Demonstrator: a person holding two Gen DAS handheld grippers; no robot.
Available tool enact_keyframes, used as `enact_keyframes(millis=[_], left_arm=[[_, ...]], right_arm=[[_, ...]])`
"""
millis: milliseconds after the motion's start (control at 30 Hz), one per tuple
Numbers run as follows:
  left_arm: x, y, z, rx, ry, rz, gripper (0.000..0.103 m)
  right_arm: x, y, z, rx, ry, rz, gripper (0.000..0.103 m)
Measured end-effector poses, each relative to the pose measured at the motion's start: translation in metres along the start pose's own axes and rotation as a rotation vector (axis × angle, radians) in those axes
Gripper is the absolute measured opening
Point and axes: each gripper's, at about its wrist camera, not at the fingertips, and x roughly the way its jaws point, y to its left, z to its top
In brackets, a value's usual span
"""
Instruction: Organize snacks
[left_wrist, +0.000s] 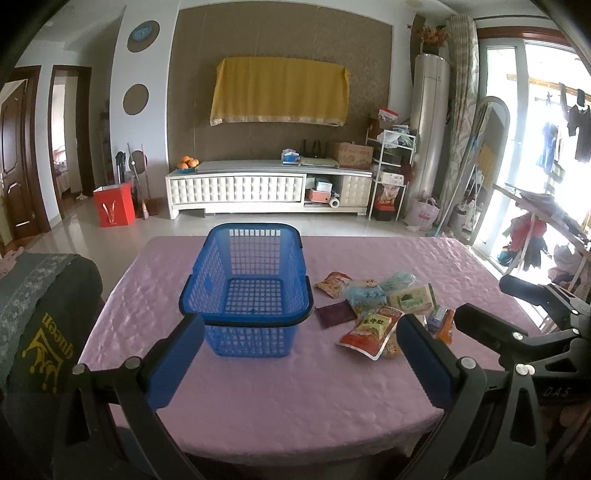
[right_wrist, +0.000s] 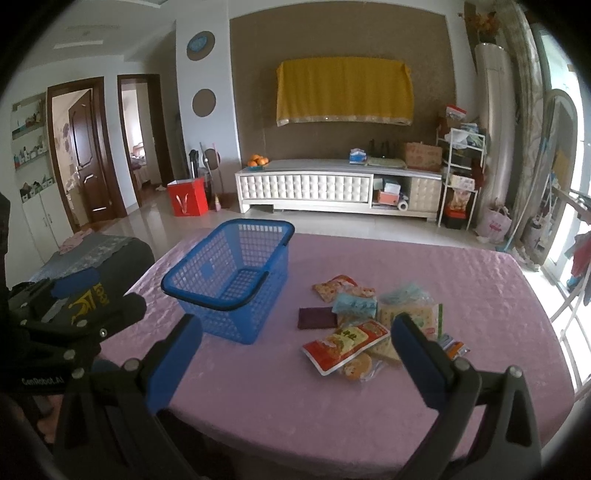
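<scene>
Both grippers sit nearest the lens, above the near edge of the table: left gripper (left_wrist: 303, 354) spread wide with nothing between its blue fingers (left_wrist: 173, 362), right gripper (right_wrist: 295, 350) likewise wide and holding nothing. Pink tablecloth (left_wrist: 258, 398) covers the table. Blue basket (left_wrist: 247, 280) stands upright left of centre, nothing in it, handle folded down along the rim. Snacks lie in a loose heap just right of the basket, all on the cloth, none inside yet. Closest to the grippers is a red pouch (right_wrist: 343, 345), overlapping a round cracker pack (right_wrist: 358, 365) and touching a pale green cracker pack (right_wrist: 410, 314); a flat dark purple packet (right_wrist: 316, 318) lies between heap and basket; a light blue bag (right_wrist: 352, 301) and an orange-patterned bag (right_wrist: 334, 286) sit farther back. Small orange wrapper (right_wrist: 456, 347) at the right edge of the heap, partly hidden behind the right finger. Judged step: very start, sorting not begun, approach phase. Next move likely calls for the right gripper to drop onto the red pouch, which lies flat and thin, so a low pinch at an edge; overlap means neighbours may drag along.
</scene>
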Motion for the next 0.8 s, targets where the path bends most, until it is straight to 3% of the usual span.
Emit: enact_keyframes(millis=[800], left_arm=[[-0.0019,0.0007,-0.0017,-0.002,0.007,-0.005,0.103]], right_arm=[[0.0011,0.0015,-0.0039,-0.006,0.014,0.001,0.103]])
